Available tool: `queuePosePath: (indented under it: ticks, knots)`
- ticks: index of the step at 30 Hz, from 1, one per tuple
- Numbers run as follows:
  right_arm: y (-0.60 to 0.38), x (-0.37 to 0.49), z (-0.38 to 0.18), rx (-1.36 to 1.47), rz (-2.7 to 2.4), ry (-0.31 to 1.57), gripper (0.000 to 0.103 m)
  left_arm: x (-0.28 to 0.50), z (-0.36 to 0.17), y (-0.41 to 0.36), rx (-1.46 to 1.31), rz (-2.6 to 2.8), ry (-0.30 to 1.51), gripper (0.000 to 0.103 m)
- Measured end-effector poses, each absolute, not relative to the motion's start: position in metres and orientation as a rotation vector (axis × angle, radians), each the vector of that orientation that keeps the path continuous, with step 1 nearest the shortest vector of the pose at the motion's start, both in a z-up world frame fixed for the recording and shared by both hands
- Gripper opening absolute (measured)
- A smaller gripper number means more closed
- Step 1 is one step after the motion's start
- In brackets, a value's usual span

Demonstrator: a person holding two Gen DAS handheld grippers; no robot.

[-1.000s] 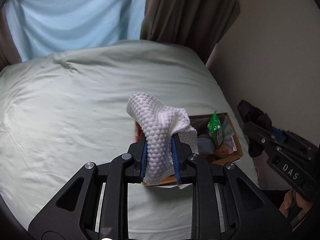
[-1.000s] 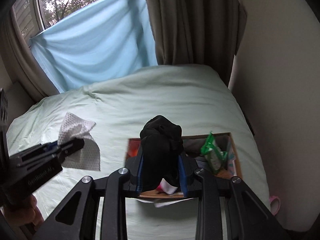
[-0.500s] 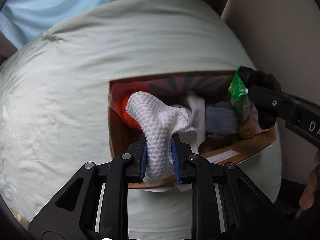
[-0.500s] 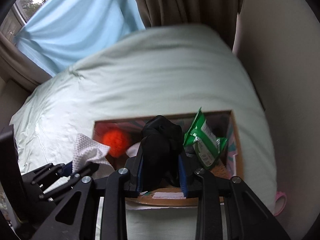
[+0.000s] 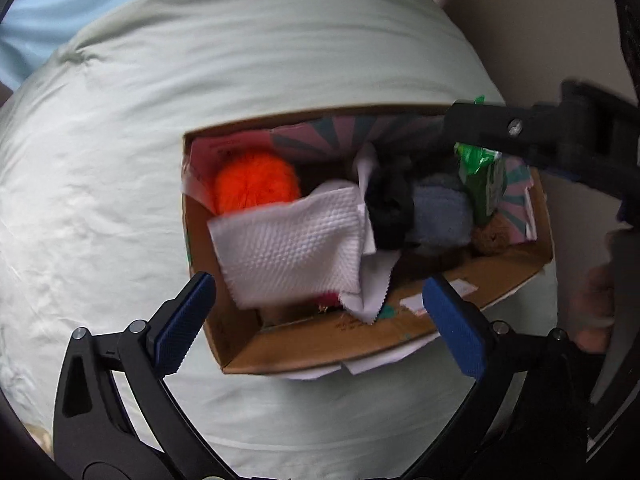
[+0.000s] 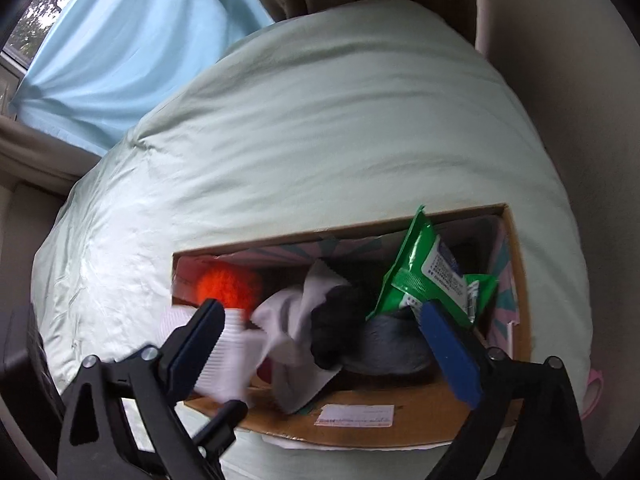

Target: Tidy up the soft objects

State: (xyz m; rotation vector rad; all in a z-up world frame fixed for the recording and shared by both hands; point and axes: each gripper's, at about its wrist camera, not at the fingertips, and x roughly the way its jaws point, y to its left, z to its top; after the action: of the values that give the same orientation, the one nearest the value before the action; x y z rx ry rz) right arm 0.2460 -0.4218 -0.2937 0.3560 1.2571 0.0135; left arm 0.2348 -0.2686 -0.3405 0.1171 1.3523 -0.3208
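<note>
An open cardboard box sits on the bed. In it the white waffle cloth lies loose and spread, beside the black sock. My left gripper hovers over the box's near wall. Its jaws are opening wide, and its blue pads touch nothing. In the right wrist view the black sock lies in the box, just beyond my right gripper. That gripper's jaws are also opening, with the sock free of the pads. The white cloth is blurred at the left.
The box also holds an orange pompom, a green packet, a blue-grey cloth, a brown plush and white fabric. A pale green sheet covers the bed. A wall stands close on the right, and curtains hang behind.
Both grippers came down over the box and tipped steeply downward. The left let go of the white cloth and the right let go of the black sock; both now lie in the box.
</note>
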Motion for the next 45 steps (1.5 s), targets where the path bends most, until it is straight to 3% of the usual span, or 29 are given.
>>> queuePosePath:
  ticks: [12,31,38,45]
  knots:
    - [-0.413,0.222,-0.264,0.309,-0.01,1.236,0.098,0.217,-0.297,-0.252,0.08,-0.324,1.275,0.103]
    - [-0.294,0.122,-0.048,0.121,0.048,0.868,0.098,0.128,-0.082,-0.083,-0.014,-0.175,0.867,0.103]
    - [-0.236,0.083,-0.002,0.039,0.07,0.746,0.098,0.077,-0.018,-0.025,0.002,-0.066,0.673,0.103]
    - [-0.217,0.054,0.014,0.043,0.039,0.672,0.098,0.043,0.008,0.006,-0.008,-0.027,0.577,0.103]
